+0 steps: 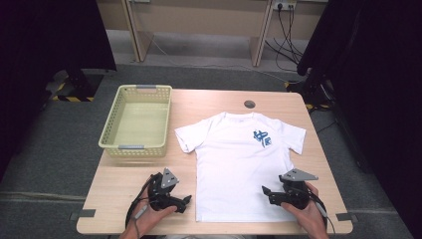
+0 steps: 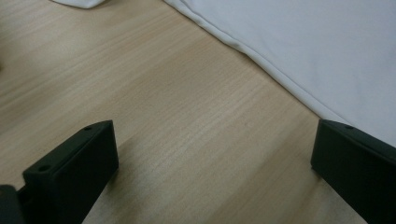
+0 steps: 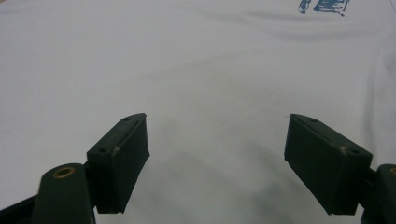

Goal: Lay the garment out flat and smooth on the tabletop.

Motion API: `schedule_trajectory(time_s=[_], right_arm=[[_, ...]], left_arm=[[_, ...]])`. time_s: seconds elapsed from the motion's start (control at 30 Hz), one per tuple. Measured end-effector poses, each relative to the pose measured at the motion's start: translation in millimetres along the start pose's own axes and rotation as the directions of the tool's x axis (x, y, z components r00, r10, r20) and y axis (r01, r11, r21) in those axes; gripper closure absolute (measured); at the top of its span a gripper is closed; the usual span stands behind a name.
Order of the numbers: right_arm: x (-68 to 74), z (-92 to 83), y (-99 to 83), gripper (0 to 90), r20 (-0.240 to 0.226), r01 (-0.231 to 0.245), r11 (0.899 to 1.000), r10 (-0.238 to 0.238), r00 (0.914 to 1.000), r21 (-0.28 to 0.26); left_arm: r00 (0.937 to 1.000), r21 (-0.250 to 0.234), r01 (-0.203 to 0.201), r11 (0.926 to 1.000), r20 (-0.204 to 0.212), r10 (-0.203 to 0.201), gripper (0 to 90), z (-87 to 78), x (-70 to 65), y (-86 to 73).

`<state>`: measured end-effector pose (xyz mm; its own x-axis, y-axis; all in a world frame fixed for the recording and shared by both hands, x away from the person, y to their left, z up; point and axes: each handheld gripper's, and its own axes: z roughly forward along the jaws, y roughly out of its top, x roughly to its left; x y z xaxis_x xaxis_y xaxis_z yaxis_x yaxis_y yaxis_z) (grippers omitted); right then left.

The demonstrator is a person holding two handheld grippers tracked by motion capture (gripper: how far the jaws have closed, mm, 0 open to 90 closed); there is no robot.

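A white T-shirt (image 1: 239, 159) with a blue chest print (image 1: 262, 138) lies flat on the wooden table (image 1: 124, 184), collar toward the far side. My left gripper (image 1: 187, 201) is open just left of the shirt's lower left edge; in the left gripper view it hovers over bare wood, with the shirt's hem (image 2: 261, 60) running past its right jaw. My right gripper (image 1: 264, 191) is open over the shirt's lower right part. In the right gripper view its jaws stand wide apart above plain white cloth (image 3: 196, 79), with the blue print (image 3: 325, 6) at the top edge.
A pale yellow plastic basket (image 1: 112, 130) with nothing in it stands on the far left of the table. A round grommet (image 1: 249, 104) sits in the tabletop beyond the collar. Table legs and cables lie behind, dark curtains at both sides.
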<state>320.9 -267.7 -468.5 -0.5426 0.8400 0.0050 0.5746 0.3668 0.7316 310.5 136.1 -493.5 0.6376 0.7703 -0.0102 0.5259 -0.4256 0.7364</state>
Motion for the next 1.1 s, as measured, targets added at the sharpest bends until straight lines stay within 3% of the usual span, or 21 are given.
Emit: schedule_trajectory(time_s=[0.53,0.77,1.1], right_arm=[[8.7,-28.7,-30.9,22.1,0.02,-0.024,0.999,0.025,0.9995,-0.03],[6.6,-35.5,-43.3,21.9,0.047,-0.044,0.999,0.045,0.9979,-0.023],[6.8,-47.0,-61.3,21.6,0.049,-0.073,0.997,0.074,0.9961,-0.032]], left_arm=[[1.0,0.0,-0.002,1.0,0.001,0.002,0.0,-5.8,-4.9,-5.8],[1.0,-0.001,-0.004,1.0,0.004,0.004,0.0,-8.4,-8.1,-8.5],[0.9996,0.0,-0.022,0.9998,0.02,0.022,0.0,-14.3,-13.6,-14.1]])
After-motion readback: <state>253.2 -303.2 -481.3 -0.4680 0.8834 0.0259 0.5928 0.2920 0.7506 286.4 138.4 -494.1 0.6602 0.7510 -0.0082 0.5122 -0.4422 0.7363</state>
